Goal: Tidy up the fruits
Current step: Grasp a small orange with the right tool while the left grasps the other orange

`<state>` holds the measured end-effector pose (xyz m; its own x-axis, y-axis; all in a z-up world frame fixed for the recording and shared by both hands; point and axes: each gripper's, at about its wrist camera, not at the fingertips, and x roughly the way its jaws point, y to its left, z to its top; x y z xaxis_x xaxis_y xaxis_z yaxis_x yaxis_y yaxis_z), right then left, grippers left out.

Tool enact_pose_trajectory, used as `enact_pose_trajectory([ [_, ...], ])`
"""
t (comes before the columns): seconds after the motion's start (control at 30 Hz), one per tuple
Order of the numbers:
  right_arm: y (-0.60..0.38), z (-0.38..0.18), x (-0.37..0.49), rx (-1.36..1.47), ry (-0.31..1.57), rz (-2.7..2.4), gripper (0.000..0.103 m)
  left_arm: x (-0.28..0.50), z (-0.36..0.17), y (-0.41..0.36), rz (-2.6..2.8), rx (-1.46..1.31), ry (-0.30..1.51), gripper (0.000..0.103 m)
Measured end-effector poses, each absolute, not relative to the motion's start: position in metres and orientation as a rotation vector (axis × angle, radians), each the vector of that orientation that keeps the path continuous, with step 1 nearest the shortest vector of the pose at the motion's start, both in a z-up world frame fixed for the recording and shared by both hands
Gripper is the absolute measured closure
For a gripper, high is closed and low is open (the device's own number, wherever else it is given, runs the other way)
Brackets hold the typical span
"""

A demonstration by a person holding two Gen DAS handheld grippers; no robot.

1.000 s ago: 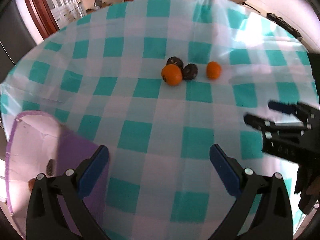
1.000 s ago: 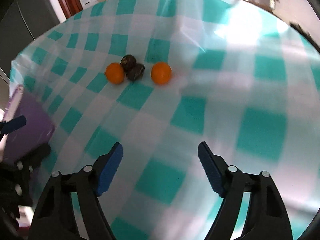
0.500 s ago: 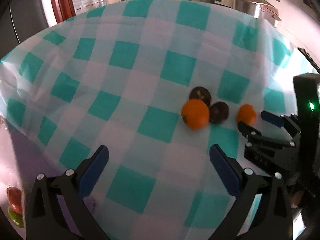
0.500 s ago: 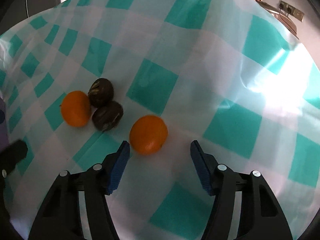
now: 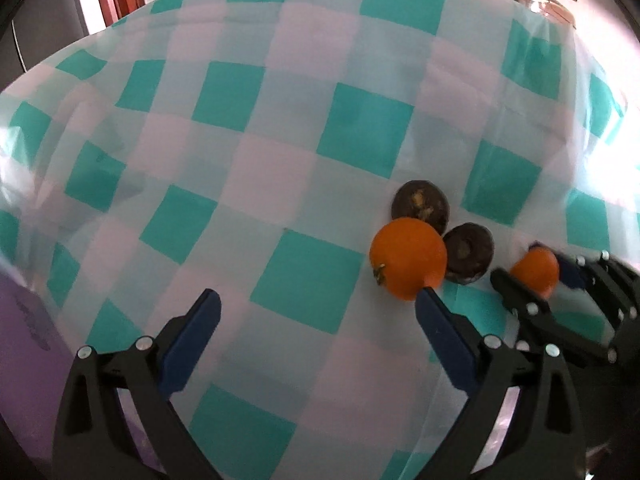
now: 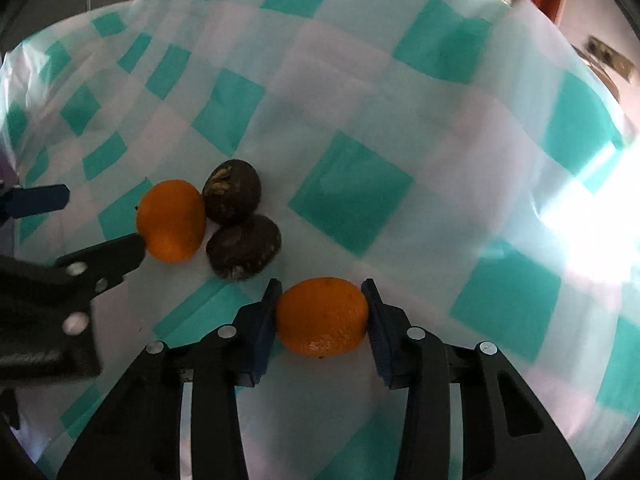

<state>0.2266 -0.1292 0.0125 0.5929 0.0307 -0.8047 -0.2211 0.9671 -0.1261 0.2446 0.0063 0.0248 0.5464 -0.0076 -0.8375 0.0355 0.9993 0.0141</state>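
Purple tray [image 5: 28, 344] only in left view, left gripper [image 5: 316, 312] wide apart; right gripper [image 6: 322, 312] closing, pads against orange [image 6: 322, 316].

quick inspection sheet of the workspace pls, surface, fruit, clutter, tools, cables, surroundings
surface: teal and white checked tablecloth.
job's things: two oranges, two dark fruits; left orange touches one dark fruit; second dark fruit beside them.
clutter: purple tray at edge.
grippers: right tool closing, pads against right orange; left tool open, nothing between.
cables: nothing seen.
surroundings: metal pot behind the table.
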Motion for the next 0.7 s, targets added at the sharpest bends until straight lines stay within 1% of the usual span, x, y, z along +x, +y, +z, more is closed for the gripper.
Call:
enact_pose_trajectory([
  [0.13, -0.146, 0.015, 0.208, -0.12, 0.949, 0.084, 0.063, 0.248, 0.019, -0.007, -0.067, 0.048, 0.993, 0.005],
  [0.17, -0.149, 0.015, 0.204, -0.099, 0.954, 0.072, 0.063, 0.251, 0.017, -0.01, -0.073, 0.059, 0.995, 0.007],
  [0.2, -0.151, 0.015, 0.201, -0.09, 0.958, 0.063, 0.063, 0.254, 0.013, -0.013, -0.08, 0.067, 1.002, 0.009],
  [0.33, -0.154, 0.014, 0.193, -0.075, 0.971, 0.047, 0.063, 0.262, 0.008, -0.019, -0.107, 0.078, 0.994, 0.01],
  [0.47, -0.151, 0.013, 0.182, -0.061, 0.977, 0.038, 0.062, 0.273, 0.007, -0.028, -0.133, 0.099, 0.983, 0.023],
  [0.53, -0.151, 0.013, 0.18, -0.053, 0.98, 0.031, 0.062, 0.282, 0.007, -0.028, -0.155, 0.114, 0.971, 0.024],
  [0.57, -0.149, 0.013, 0.179, -0.05, 0.981, 0.03, 0.062, 0.286, 0.007, -0.028, -0.17, 0.122, 0.96, 0.028],
  [0.63, -0.148, 0.013, 0.175, -0.05, 0.985, 0.028, 0.062, 0.288, 0.009, -0.029, -0.203, 0.134, 0.943, 0.046],
  [0.67, -0.148, 0.013, 0.174, -0.05, 0.986, 0.028, 0.062, 0.289, 0.009, -0.03, -0.229, 0.141, 0.937, 0.057],
  [0.7, -0.15, 0.012, 0.169, -0.051, 0.988, 0.027, 0.062, 0.288, 0.01, -0.032, -0.233, 0.148, 0.941, 0.057],
])
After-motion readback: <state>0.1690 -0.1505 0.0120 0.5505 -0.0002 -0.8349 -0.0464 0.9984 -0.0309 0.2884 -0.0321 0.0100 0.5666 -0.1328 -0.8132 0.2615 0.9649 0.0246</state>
